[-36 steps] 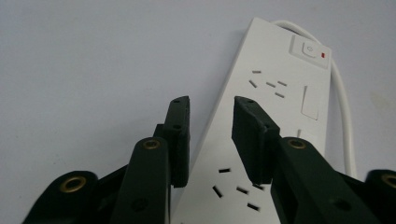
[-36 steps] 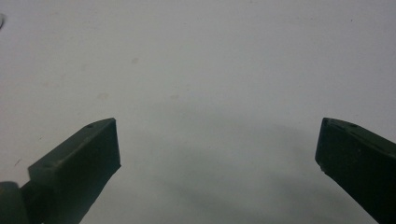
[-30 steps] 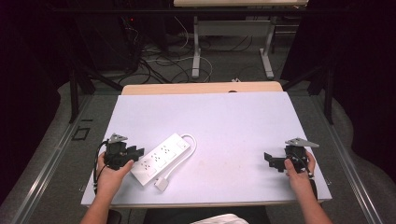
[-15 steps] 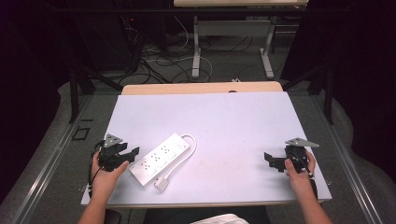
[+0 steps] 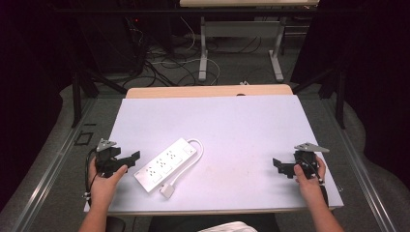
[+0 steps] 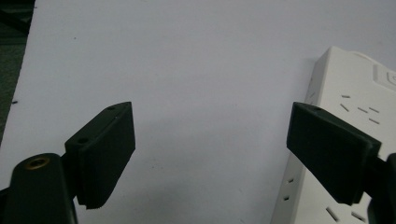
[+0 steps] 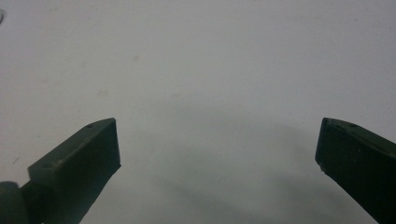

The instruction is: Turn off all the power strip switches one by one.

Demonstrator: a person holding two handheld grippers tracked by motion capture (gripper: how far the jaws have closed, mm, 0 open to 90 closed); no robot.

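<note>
A white power strip (image 5: 164,163) lies slantwise on the left half of the white table (image 5: 232,125), its cable (image 5: 196,150) looping back to a plug (image 5: 168,192) near the front edge. My left gripper (image 5: 129,159) sits just left of the strip's near end, apart from it. Its jaws have just been opening and stand open with nothing between them. In the left gripper view the left gripper (image 6: 212,130) frames bare table, with the strip (image 6: 345,93) behind the right jaw. My right gripper (image 5: 279,166) rests open at the front right, and in its own view the right gripper (image 7: 218,137) has only tabletop between the jaws.
Beyond the table's far edge a wooden board (image 5: 208,91) shows, then a dark floor with tangled cables (image 5: 164,58) and the legs of another table (image 5: 203,48). Metal rails run along both sides of the table.
My left gripper has drawn back to the left, away from the power strip's near end, and its jaws have widened. The strip and the right gripper have stayed put.
</note>
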